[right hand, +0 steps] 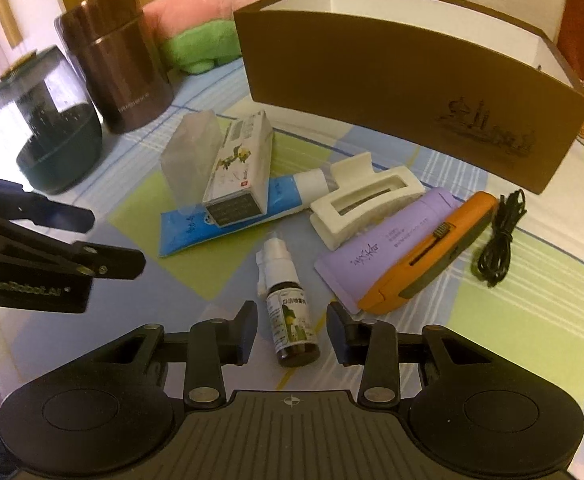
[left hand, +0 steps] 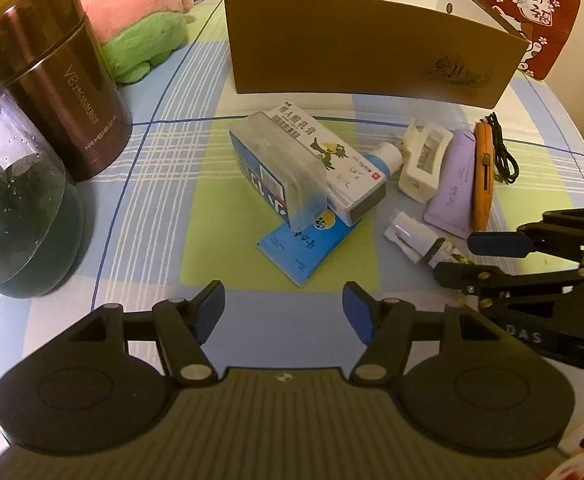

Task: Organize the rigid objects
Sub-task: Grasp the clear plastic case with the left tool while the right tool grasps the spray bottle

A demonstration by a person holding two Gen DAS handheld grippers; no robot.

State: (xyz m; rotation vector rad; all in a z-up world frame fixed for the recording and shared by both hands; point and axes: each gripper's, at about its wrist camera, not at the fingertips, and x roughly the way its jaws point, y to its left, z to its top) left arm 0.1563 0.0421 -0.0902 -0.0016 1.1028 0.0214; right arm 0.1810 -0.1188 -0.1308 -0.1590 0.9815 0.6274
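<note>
A small brown spray bottle [right hand: 292, 320] with a white nozzle lies on the checked cloth between the fingers of my right gripper [right hand: 291, 332]. There is a gap on each side, so the pads do not press it and the gripper is open. In the left wrist view the same bottle [left hand: 416, 236] lies at the right gripper's [left hand: 468, 256] tips. My left gripper [left hand: 284, 312] hangs open and empty just short of a blue tube [left hand: 304, 252]. A white carton [left hand: 324, 152] and a translucent grey box [left hand: 280, 160] lie on that tube. An open brown box [left hand: 372, 48] stands behind.
A white hair claw [right hand: 368, 200], a purple tube [right hand: 372, 252], an orange knife [right hand: 424, 252] and a black cable [right hand: 500, 240] lie right of the bottle. A brown canister [left hand: 60, 80], a dark glass jar [left hand: 12, 200] and a pink plush [left hand: 132, 20] stand at the left.
</note>
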